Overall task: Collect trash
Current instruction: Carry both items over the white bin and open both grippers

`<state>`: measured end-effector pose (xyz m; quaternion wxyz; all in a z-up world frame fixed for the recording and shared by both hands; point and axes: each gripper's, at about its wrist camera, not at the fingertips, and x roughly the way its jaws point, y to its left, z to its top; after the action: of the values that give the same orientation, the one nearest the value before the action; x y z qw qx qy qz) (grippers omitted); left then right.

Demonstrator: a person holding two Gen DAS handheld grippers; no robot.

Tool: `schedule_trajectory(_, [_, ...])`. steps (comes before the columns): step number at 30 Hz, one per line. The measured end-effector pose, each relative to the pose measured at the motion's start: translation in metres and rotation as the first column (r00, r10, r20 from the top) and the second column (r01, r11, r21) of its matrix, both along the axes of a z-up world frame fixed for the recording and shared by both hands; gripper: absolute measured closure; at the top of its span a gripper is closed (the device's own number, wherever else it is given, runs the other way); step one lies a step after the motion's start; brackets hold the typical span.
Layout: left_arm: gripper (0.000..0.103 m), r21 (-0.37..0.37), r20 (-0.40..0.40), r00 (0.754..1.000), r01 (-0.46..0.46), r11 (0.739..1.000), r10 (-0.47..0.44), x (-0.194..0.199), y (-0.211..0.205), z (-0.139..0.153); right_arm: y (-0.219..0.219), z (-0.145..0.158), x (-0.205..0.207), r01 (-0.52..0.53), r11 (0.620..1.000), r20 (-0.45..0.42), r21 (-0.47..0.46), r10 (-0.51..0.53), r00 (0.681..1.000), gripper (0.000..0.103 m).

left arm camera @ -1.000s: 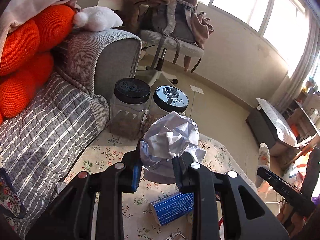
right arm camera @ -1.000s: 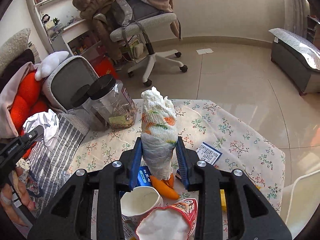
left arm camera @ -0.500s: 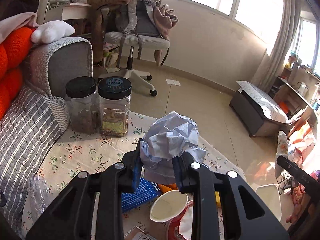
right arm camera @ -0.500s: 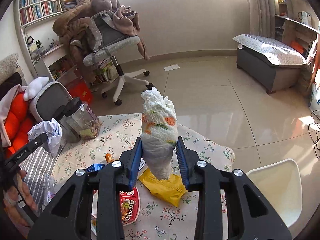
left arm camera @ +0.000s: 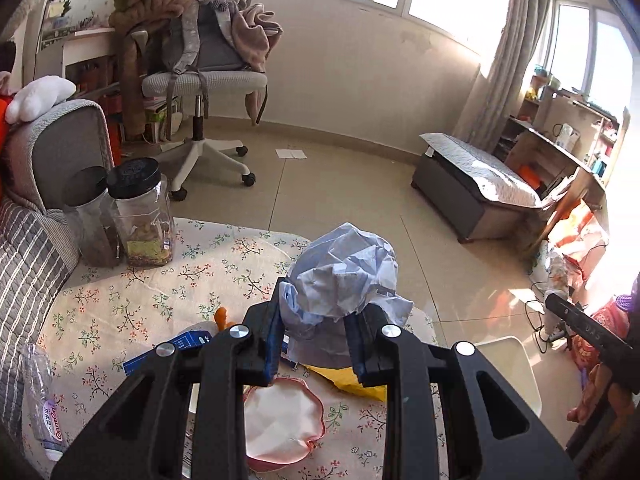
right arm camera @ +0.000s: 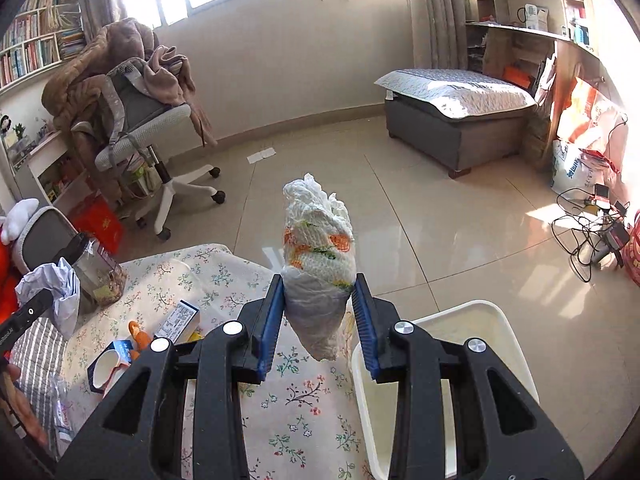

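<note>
My left gripper point(left arm camera: 316, 340) is shut on a crumpled ball of white paper point(left arm camera: 344, 276) and holds it above the floral table point(left arm camera: 120, 304). My right gripper point(right arm camera: 318, 320) is shut on a wad of white tissue with orange and green marks point(right arm camera: 318, 256), held over the table's right edge next to a white bin point(right arm camera: 480, 312). The bin also shows in the left wrist view point(left arm camera: 516, 356). On the table lie a yellow wrapper point(left arm camera: 352, 380), a blue box point(left arm camera: 168, 354), a red-rimmed snack bag point(left arm camera: 276, 420) and a paper cup point(right arm camera: 102, 368).
Two black-lidded jars point(left arm camera: 140, 216) stand at the table's far left by a grey sofa arm point(left arm camera: 60, 148). A crushed plastic bottle point(left arm camera: 44, 392) lies at the left edge. An office chair point(right arm camera: 148, 128), a grey bench point(right arm camera: 460, 116) and floor cables point(right arm camera: 584, 236) stand beyond.
Both grippers have swung to the right with their loads. The right gripper now hangs beside the white bin. The jars have slid to the left of both views.
</note>
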<state>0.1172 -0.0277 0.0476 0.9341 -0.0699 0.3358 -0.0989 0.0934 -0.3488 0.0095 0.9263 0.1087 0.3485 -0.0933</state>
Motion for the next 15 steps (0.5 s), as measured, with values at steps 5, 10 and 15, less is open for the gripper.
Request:
schedule_trajectory(5, [0.076,0.009,-0.022,0.998,0.065,0.998,-0.065,-0.004,-0.040,-0.008,-0.031,-0.025,-0.004,0.064,0.997,-0.127,-0.039,-0.069,0.989,0.070])
schedule_trajectory(10, [0.076,0.012,-0.045,0.989,0.141,0.990,-0.140,-0.006,-0.085,-0.014,-0.058,-0.032,-0.020,0.145,0.989,-0.142,-0.040,-0.149,0.979,0.045])
schedule_trajectory(15, [0.076,-0.008,-0.066,0.972,0.226,0.974,-0.226,-0.009,-0.135,-0.019,-0.084,-0.015,-0.043,0.252,0.967,-0.045,-0.044,-0.254,0.966,0.026])
